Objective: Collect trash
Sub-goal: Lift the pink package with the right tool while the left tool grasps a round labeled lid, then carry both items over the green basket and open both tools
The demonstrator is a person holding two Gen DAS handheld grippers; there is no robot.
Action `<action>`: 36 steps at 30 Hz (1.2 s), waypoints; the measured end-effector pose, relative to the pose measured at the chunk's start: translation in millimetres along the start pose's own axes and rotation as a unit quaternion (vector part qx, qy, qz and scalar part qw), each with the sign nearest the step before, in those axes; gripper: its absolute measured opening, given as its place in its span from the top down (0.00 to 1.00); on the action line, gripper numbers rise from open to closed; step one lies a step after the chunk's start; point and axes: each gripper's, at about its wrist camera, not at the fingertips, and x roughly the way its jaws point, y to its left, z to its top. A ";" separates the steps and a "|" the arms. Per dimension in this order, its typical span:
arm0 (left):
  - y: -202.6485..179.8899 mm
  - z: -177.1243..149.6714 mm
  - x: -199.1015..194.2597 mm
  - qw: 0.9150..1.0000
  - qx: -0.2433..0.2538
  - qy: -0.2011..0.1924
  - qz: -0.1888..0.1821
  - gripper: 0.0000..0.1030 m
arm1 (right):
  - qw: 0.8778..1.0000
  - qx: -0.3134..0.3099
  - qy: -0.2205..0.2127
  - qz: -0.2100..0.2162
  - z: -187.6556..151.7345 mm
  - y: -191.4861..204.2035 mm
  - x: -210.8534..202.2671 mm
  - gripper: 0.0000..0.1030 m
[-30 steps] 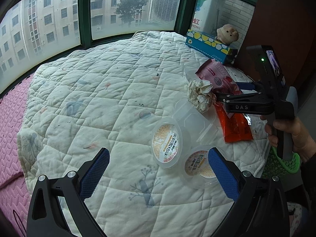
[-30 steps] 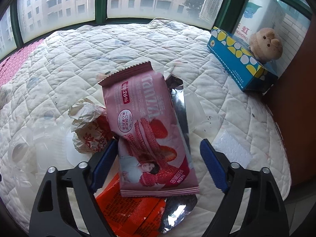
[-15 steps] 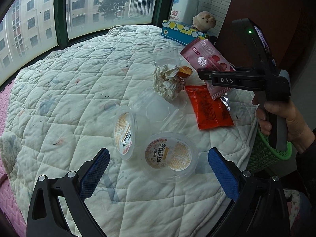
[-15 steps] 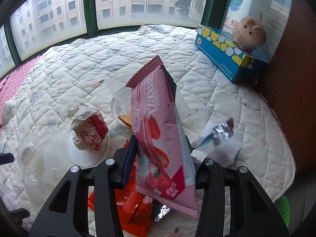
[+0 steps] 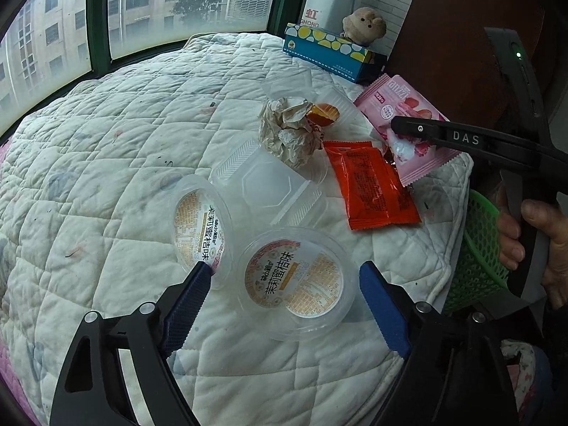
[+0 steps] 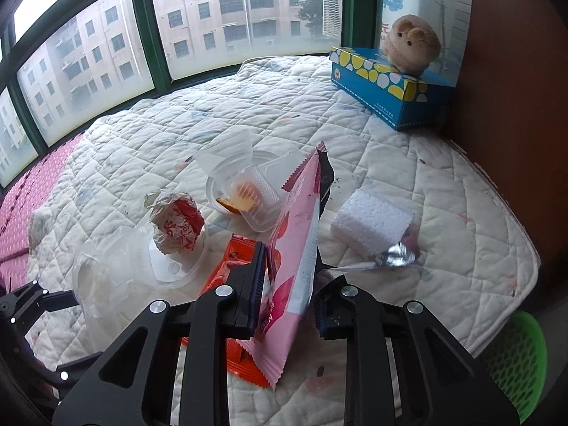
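My right gripper (image 6: 287, 294) is shut on a pink snack wrapper (image 6: 294, 248) and holds it edge-up above the quilt; it also shows in the left wrist view (image 5: 397, 127), with the wrapper (image 5: 401, 106) in it. My left gripper (image 5: 284, 305) is open around a clear lidded cup (image 5: 296, 277) lying on the quilt, with a second cup (image 5: 200, 227) beside its left finger. An orange wrapper (image 5: 369, 184), a crumpled paper ball (image 5: 291, 131) and clear plastic trays (image 5: 269, 184) lie between them.
A green mesh basket (image 5: 479, 248) hangs past the quilt's right edge, also seen in the right wrist view (image 6: 514, 358). A white foam block (image 6: 372, 227) with foil, a blue tissue box (image 6: 383, 85) and a plush toy (image 6: 411, 42) sit at the far right. Windows run behind.
My right gripper closed on the pink wrapper and lifted it off the quilt. My left gripper moved forward and right until its fingers flank the nearer cup.
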 end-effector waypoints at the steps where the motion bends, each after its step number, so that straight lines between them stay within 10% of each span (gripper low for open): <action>1: -0.1 0.8 0.3 1.000 -0.002 0.001 -0.003 0.26 | 1.000 0.003 -0.002 0.001 -1.8 -0.7 -2.4 0.77; 13: -21.4 -0.6 -4.1 0.999 0.024 -0.008 -0.036 0.80 | 0.997 0.055 -0.043 0.022 -27.8 -13.0 -51.3 0.78; 36: -104.2 34.8 -35.0 0.987 0.087 -0.036 -0.128 0.95 | 0.978 0.178 -0.052 -0.096 -129.1 -127.8 -129.9 0.78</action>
